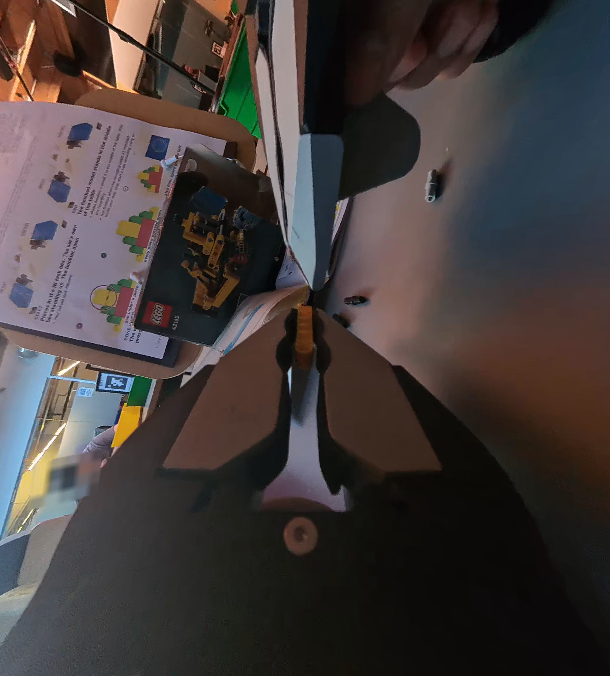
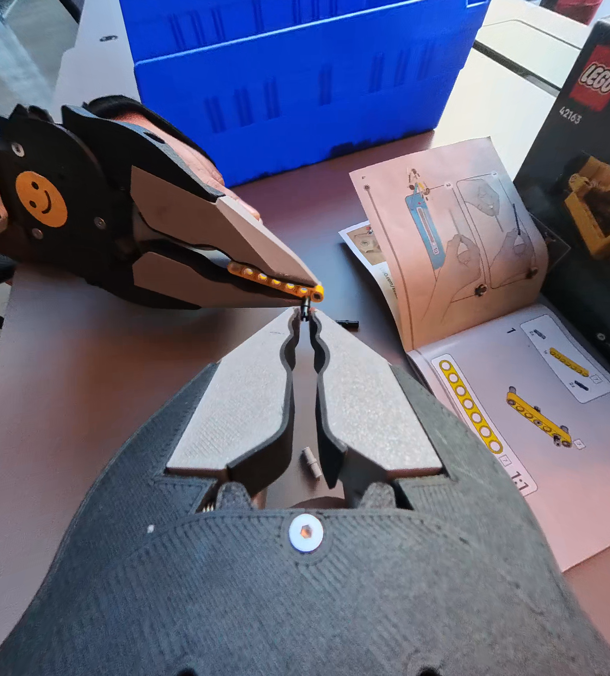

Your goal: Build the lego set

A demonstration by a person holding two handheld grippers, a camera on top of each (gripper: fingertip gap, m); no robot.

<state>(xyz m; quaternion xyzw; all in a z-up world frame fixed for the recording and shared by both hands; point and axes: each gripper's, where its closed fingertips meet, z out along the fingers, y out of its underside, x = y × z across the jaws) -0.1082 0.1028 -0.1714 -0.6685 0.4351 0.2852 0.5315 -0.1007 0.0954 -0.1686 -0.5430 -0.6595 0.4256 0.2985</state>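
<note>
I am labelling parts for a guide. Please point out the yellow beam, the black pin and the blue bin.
Yellow beam [image 2: 278,282], right wrist view, on its holed side.
Black pin [image 2: 305,306], right wrist view, on its shaft.
Blue bin [image 2: 296,87], right wrist view, on its front wall.

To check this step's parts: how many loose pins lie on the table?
3: one grey pin under the right gripper; two black pins beside its tip, one half hidden. More may be covered.

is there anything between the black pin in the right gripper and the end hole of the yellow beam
Nothing visible. The right gripper holds the black pin right under the end hole of the yellow beam, clamped in the left gripper; the pin's tip already meets the beam.
</note>
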